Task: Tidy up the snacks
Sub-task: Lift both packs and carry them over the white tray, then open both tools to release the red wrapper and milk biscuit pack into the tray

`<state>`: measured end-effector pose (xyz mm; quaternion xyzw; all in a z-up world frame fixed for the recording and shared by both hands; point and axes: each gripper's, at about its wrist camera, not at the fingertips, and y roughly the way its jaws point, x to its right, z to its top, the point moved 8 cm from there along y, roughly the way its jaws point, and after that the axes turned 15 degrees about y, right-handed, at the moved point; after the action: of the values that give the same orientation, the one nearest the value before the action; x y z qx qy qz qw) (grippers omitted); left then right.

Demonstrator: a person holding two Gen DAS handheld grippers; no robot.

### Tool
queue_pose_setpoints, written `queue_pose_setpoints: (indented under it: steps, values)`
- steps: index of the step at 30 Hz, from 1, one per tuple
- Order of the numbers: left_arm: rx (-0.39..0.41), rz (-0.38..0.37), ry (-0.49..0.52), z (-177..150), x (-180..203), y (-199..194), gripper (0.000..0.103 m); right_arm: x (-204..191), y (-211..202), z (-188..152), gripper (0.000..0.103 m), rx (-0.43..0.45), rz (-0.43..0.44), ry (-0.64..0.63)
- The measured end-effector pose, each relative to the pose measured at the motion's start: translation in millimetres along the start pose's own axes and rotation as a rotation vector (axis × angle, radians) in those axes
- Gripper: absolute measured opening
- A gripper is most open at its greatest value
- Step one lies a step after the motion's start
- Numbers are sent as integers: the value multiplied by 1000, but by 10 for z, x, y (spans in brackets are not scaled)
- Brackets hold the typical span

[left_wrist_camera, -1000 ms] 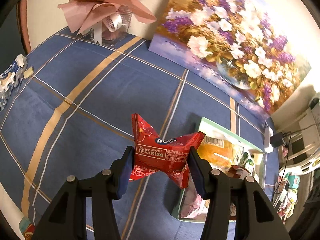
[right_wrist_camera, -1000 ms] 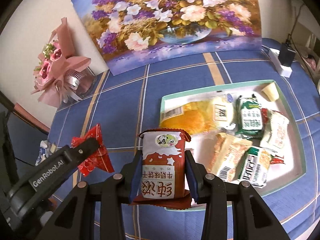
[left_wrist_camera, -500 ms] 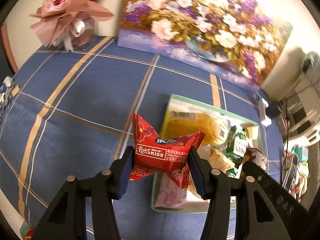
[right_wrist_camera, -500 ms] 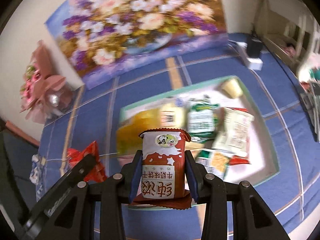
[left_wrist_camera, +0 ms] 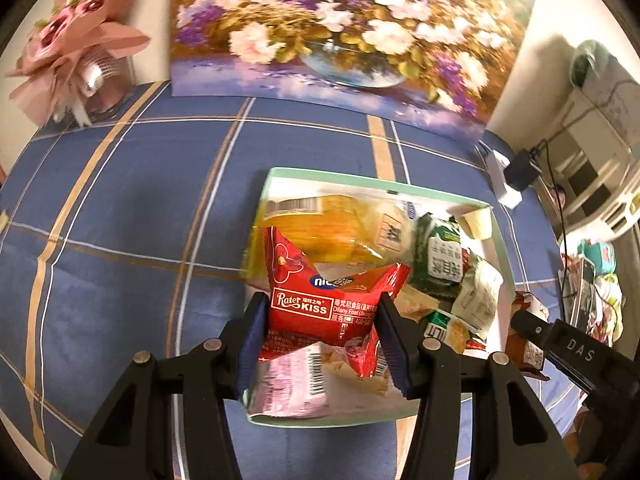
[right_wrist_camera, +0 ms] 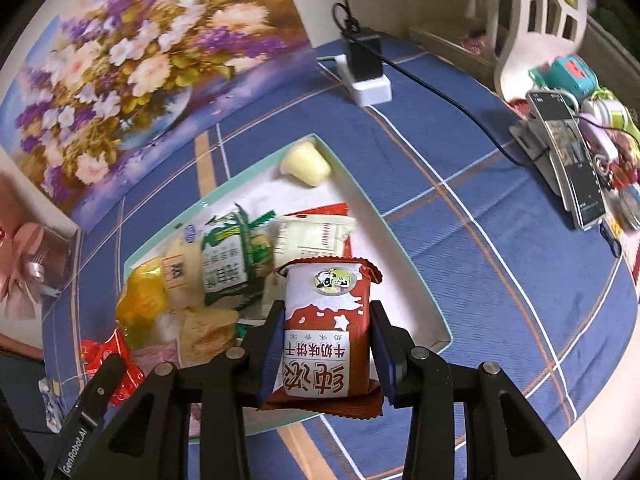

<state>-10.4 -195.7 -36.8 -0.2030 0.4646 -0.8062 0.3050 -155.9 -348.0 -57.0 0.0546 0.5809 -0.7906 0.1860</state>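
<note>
My left gripper is shut on a red Rater Kiss snack packet and holds it above the near left part of the mint-rimmed white tray. My right gripper is shut on a brown and white biscuit packet above the tray's near right part. The tray holds several snacks: a yellow bag, a green packet, a pink packet and a jelly cup. The left gripper's red packet shows in the right wrist view.
A flower painting leans on the wall behind the tray. A pink bouquet stands at the back left. A power strip with charger and cable lie behind the tray; a phone on a stand and clutter sit at the right edge.
Both grippers have swung right and forward over the tray, each still holding its packet. The tray now lies directly under both.
</note>
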Motion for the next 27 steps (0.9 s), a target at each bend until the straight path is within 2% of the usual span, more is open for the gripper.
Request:
queue_pose_setpoints:
  steps: [14, 18, 20, 27]
  values:
    - [-33, -6, 65, -29, 228, 226, 56, -5, 121, -76, 43, -25, -21, -10]
    - [-29, -9, 57, -27, 213, 209, 57, -43, 116, -93, 43, -26, -19, -21]
    - [-33, -9, 49, -32, 190, 206, 64, -67, 121, -108, 43, -30, -17, -28]
    - [-26, 6, 14, -26, 91, 144, 65, -139, 111, -138, 43, -27, -18, -53]
